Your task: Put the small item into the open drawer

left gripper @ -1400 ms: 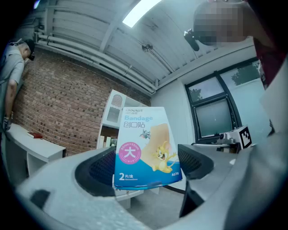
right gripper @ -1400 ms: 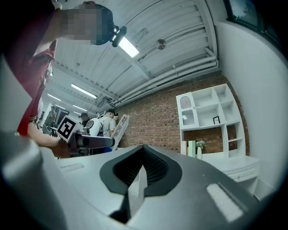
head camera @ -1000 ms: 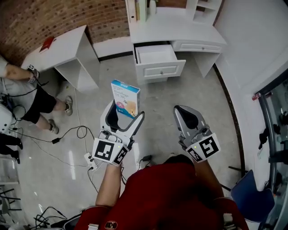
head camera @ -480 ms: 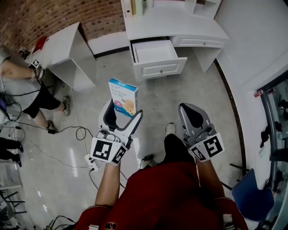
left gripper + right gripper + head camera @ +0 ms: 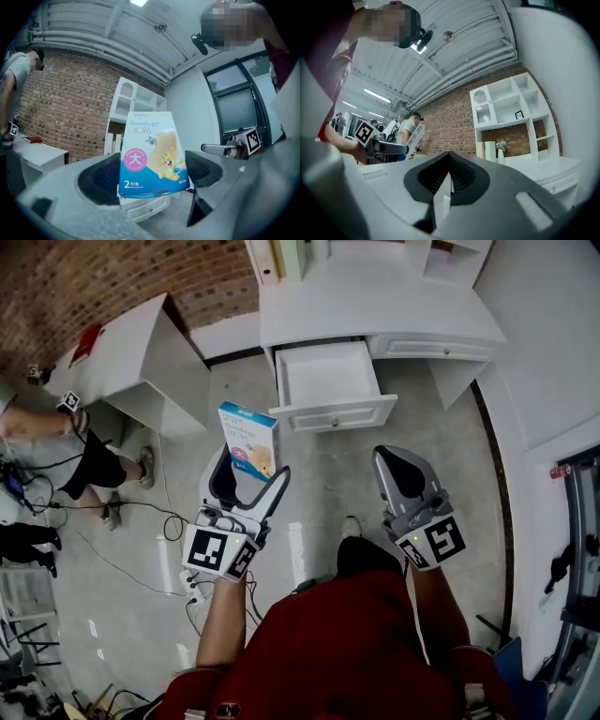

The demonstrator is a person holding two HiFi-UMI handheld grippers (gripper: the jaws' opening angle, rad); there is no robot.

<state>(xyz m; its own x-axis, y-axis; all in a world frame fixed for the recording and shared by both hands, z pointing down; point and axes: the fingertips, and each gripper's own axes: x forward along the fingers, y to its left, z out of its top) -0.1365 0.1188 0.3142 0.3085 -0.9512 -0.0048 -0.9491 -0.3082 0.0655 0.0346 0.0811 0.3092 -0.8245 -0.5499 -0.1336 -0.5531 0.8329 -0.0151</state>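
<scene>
A small blue-and-white bandage box (image 5: 248, 441) stands upright between the jaws of my left gripper (image 5: 249, 478), which is shut on it; in the left gripper view the bandage box (image 5: 150, 159) fills the gap of the left gripper (image 5: 152, 176). The open white drawer (image 5: 330, 382) juts from the white desk (image 5: 375, 306) straight ahead, a little right of the box, and looks empty. My right gripper (image 5: 401, 476) hovers over the floor to the right, below the drawer, jaws pressed together with nothing held; in its own view the right gripper (image 5: 449, 176) shows the jaws meeting.
A white side table (image 5: 141, 343) stands left of the desk. A person (image 5: 56, 437) sits at the far left among cables (image 5: 141, 521) on the floor. A white wall (image 5: 553, 343) runs along the right. My own legs and foot (image 5: 349, 526) are below.
The desk and open drawer have come closer and larger in the head view. The left gripper still holds the box, shifted slightly upward; the right gripper stays shut.
</scene>
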